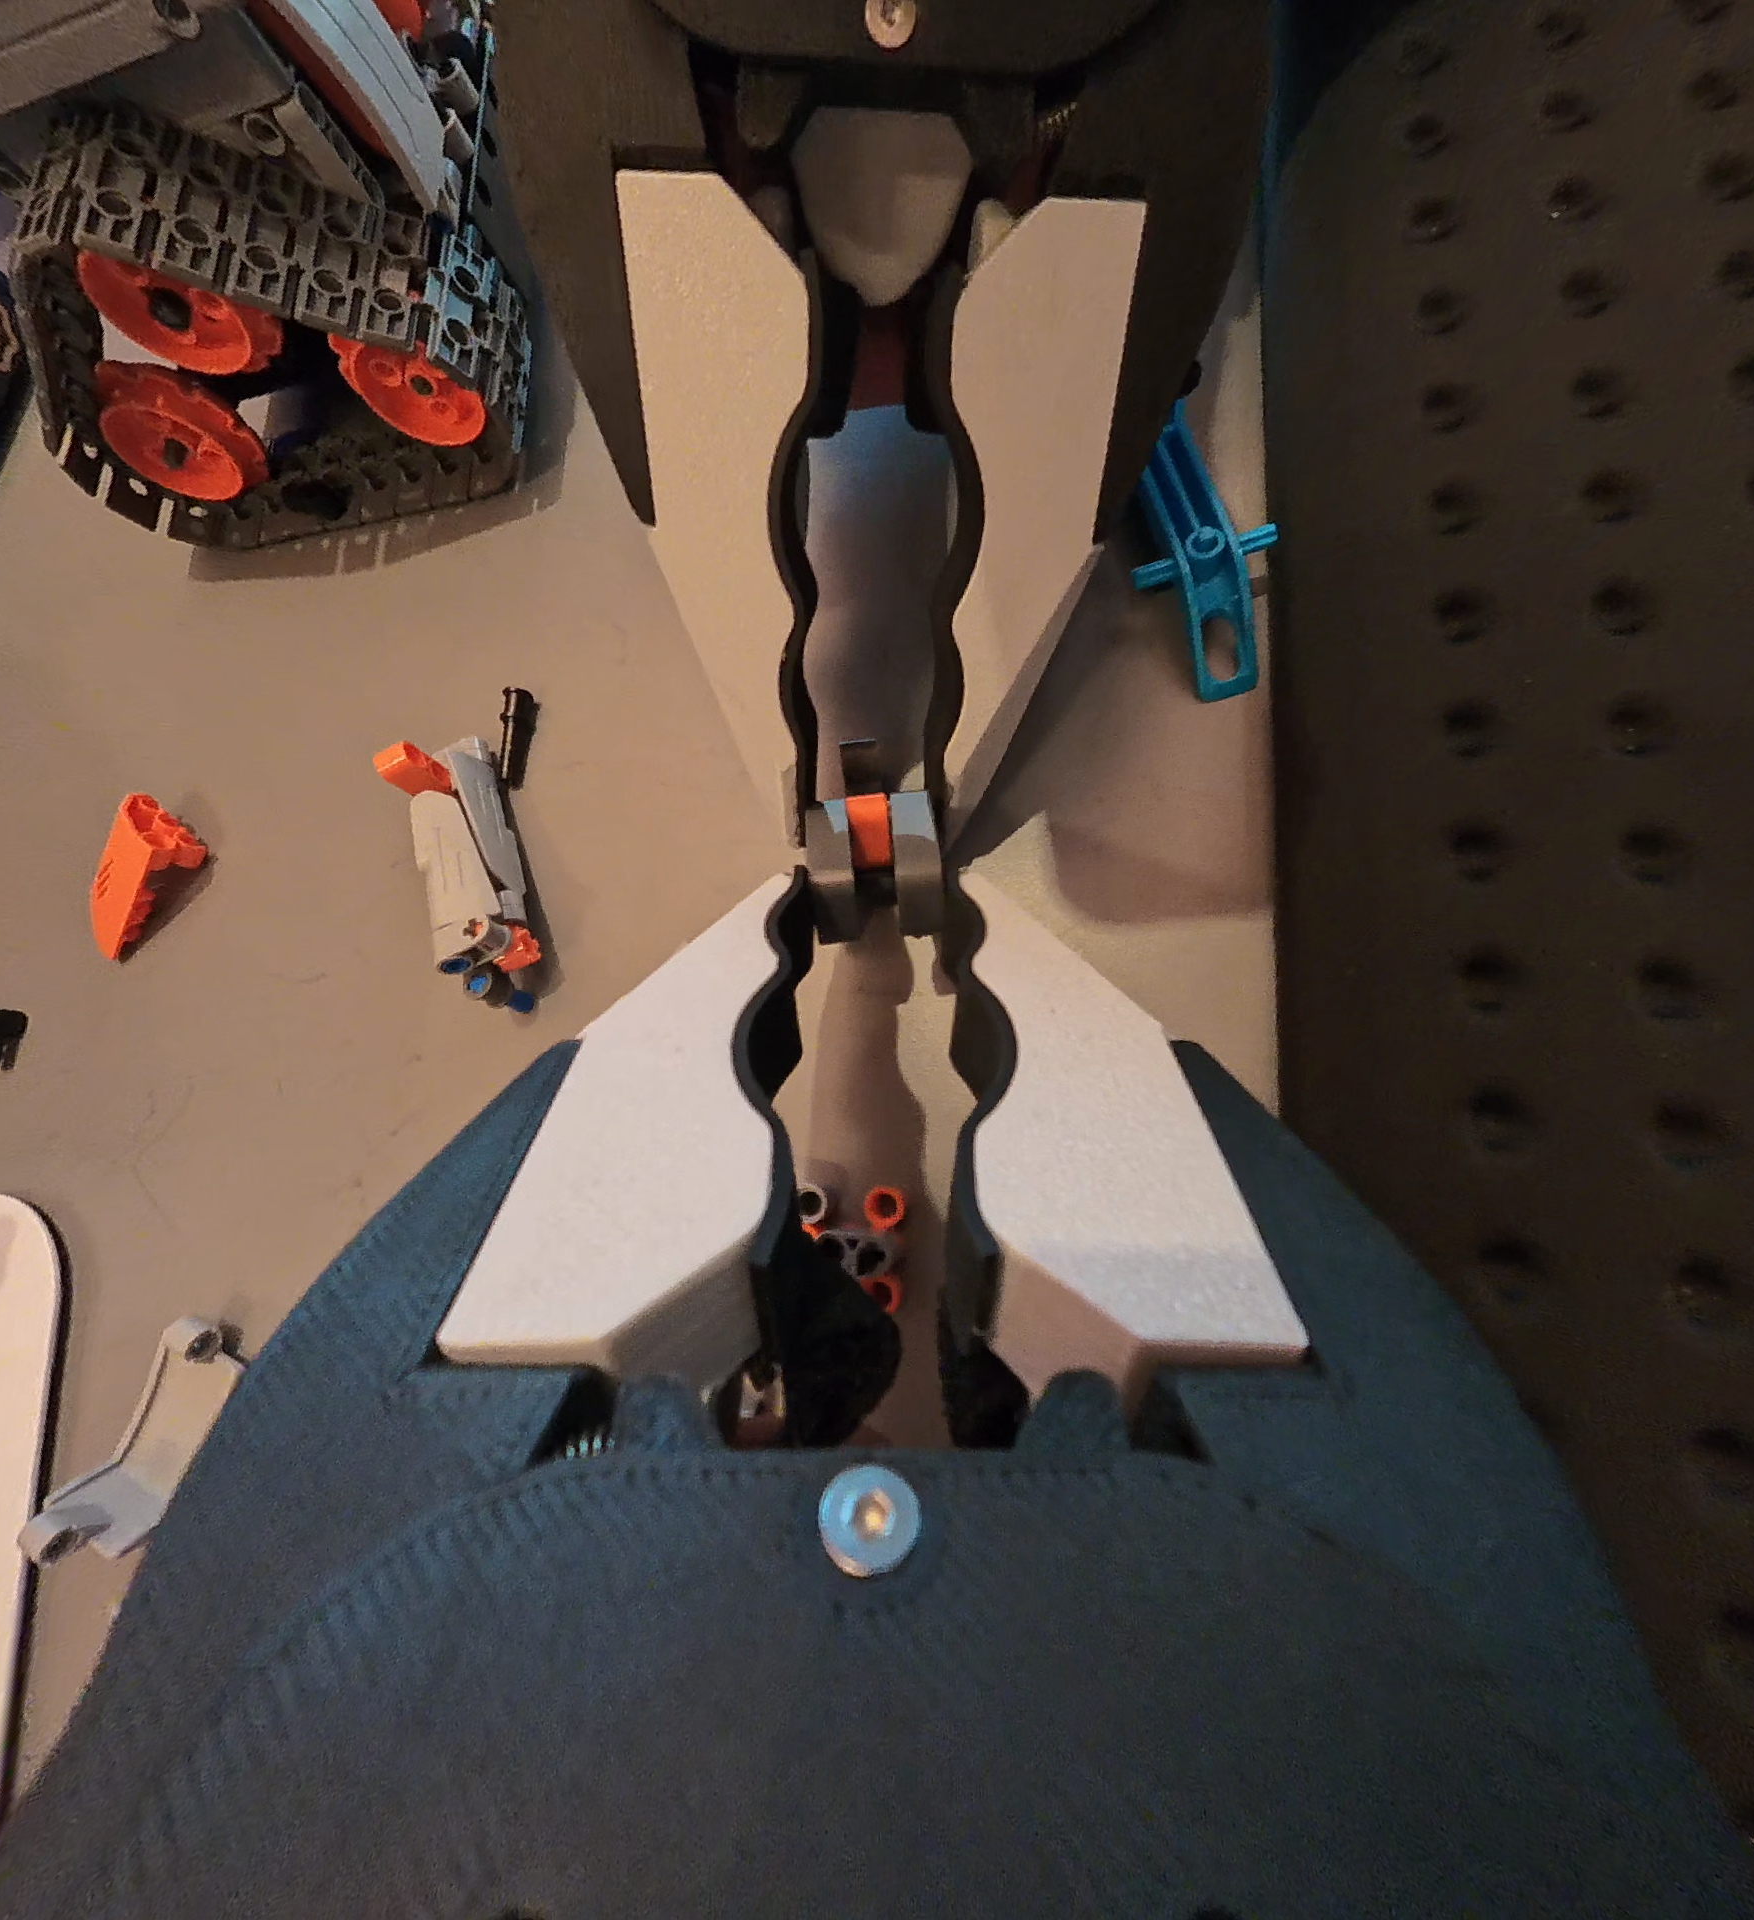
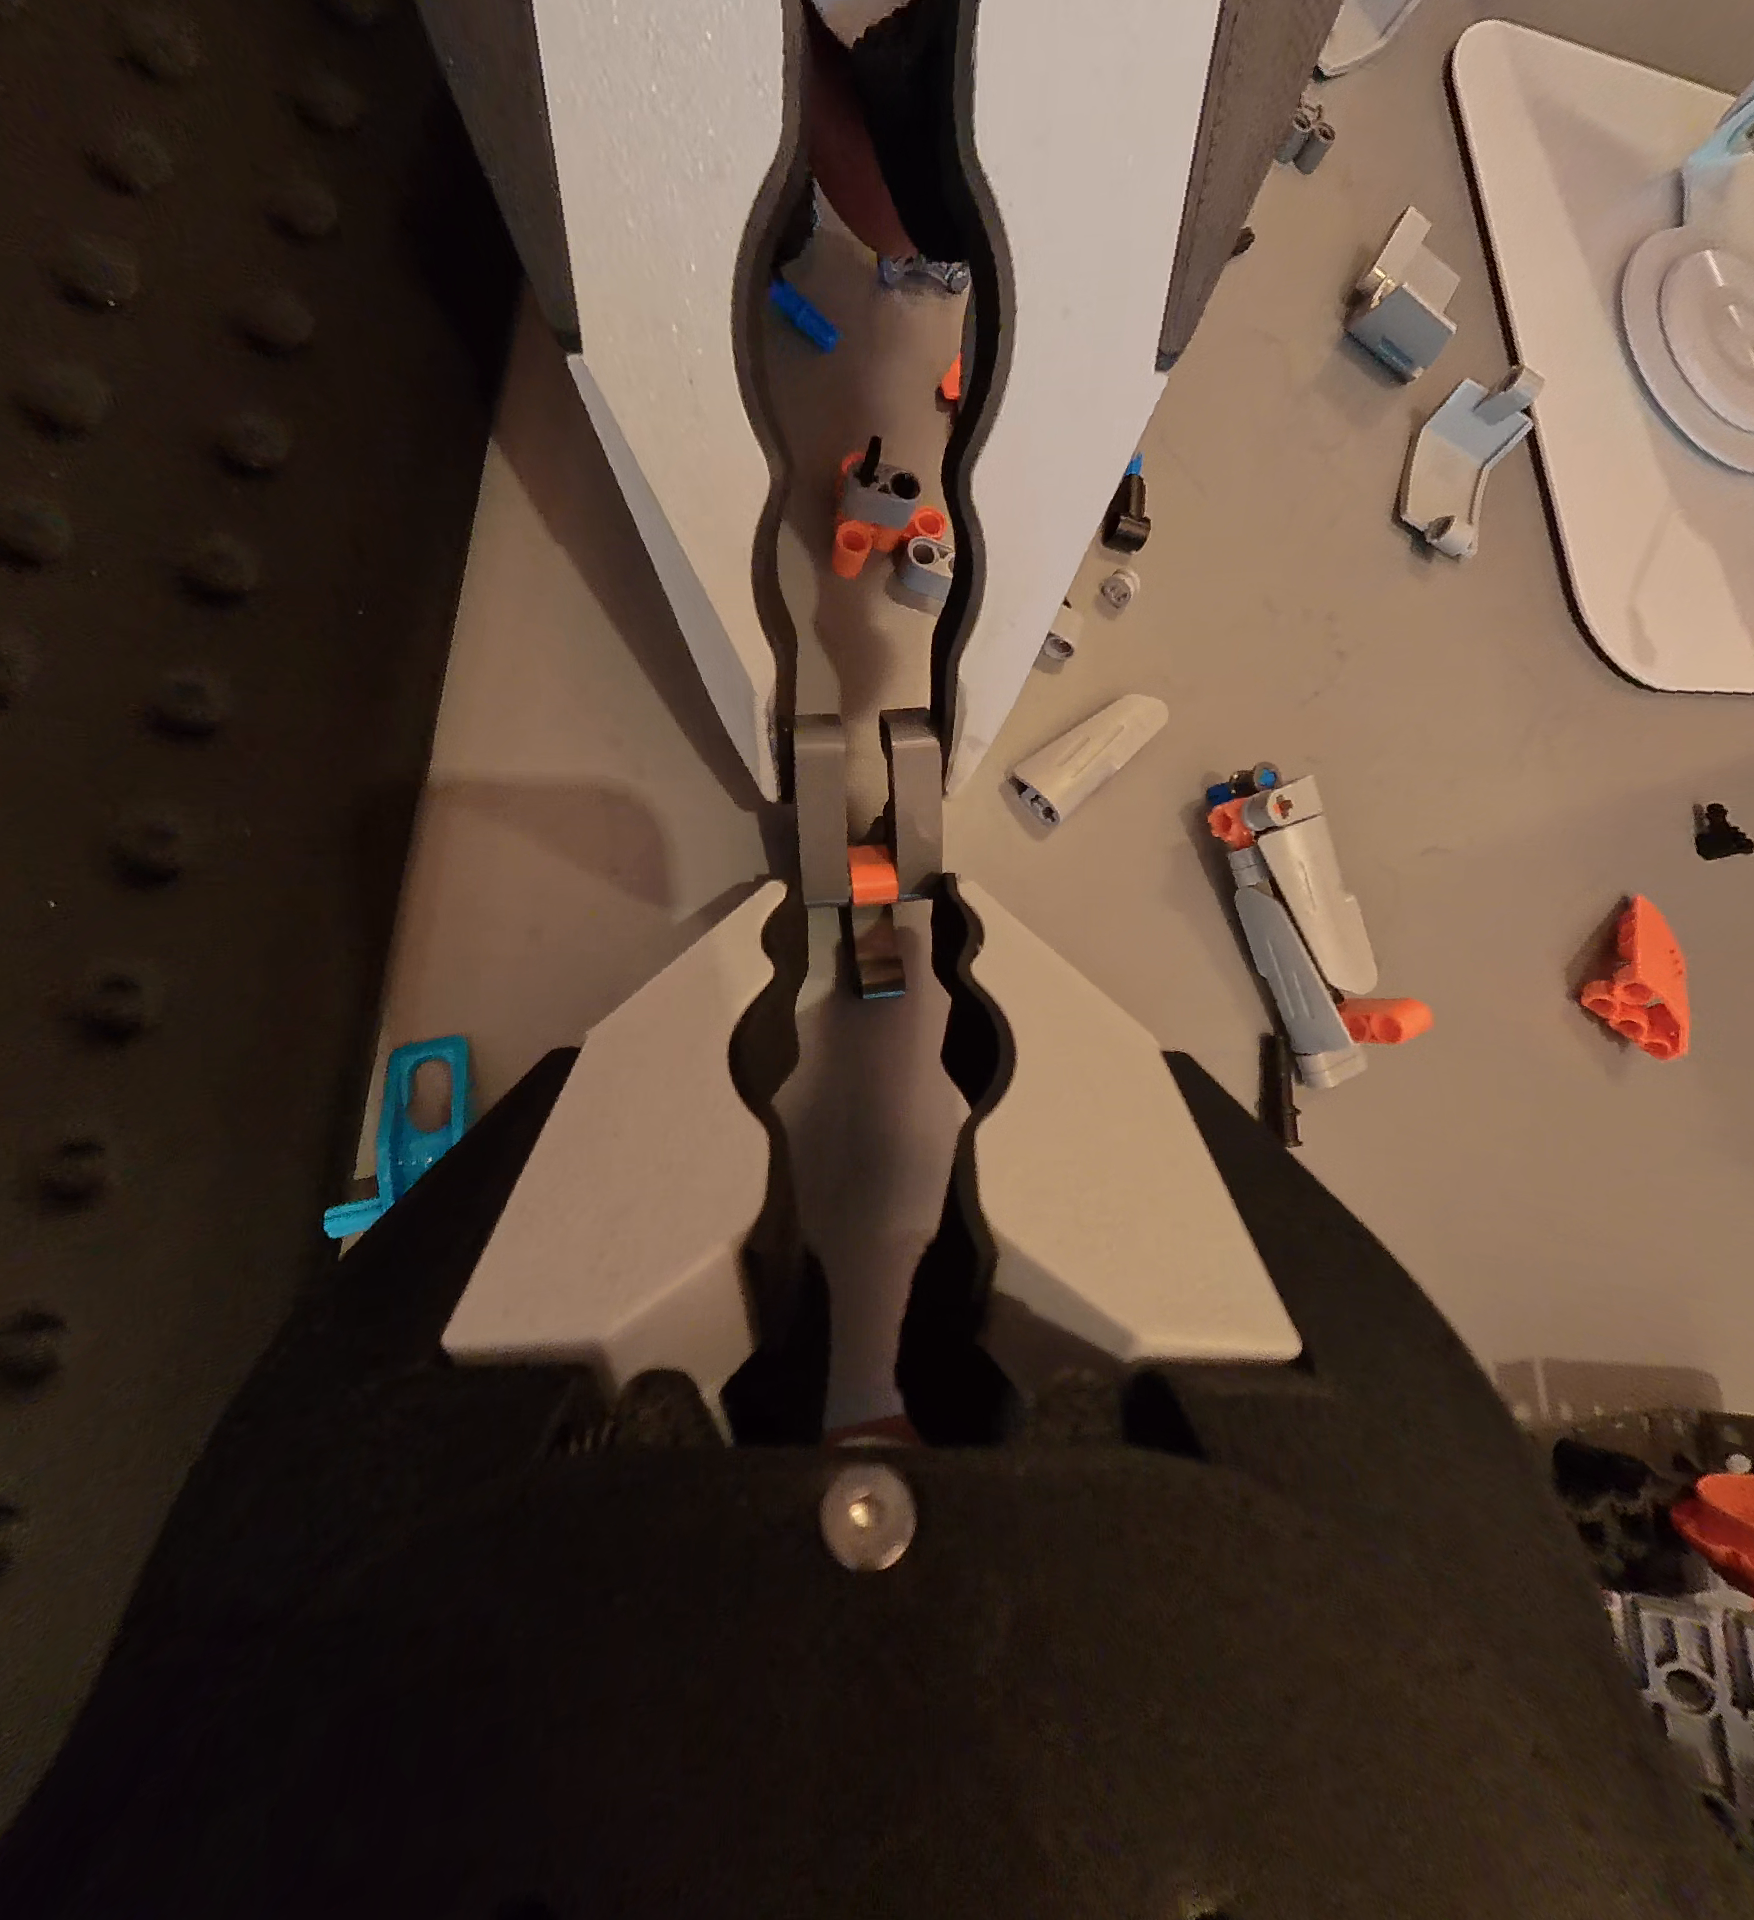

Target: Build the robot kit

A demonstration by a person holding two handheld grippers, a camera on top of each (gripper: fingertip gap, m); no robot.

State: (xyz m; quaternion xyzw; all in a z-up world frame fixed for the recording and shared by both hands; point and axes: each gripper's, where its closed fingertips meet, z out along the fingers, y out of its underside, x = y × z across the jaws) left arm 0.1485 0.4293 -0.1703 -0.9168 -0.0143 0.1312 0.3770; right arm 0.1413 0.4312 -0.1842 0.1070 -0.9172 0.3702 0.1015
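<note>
My two grippers face each other tip to tip over a beige table (image 1: 333,644). Between them is a small brick assembly (image 1: 920,857): two grey arms with an orange piece in the middle and a dark pin. My left gripper (image 1: 873,920) is shut on one end of it. The right gripper (image 1: 873,805) comes in from the top of the left wrist view, on the other end. In the right wrist view my right gripper (image 2: 873,909) is shut on the assembly (image 2: 821,810) at its orange end, and the left gripper (image 2: 868,764) comes from above.
A tracked model with orange wheels (image 1: 270,343) stands at the far left. An orange wedge (image 1: 140,873), a grey-white sub-assembly (image 1: 468,852) and a teal piece (image 1: 1205,582) lie loose. A white tray (image 2: 1538,312) holds pale parts. A dark dimpled mat (image 1: 1579,831) borders the table. Less than 4 cm separates the two grippers' tips. The teal piece (image 1: 1205,582) is about 8 cm from both grippers' fingertips.
</note>
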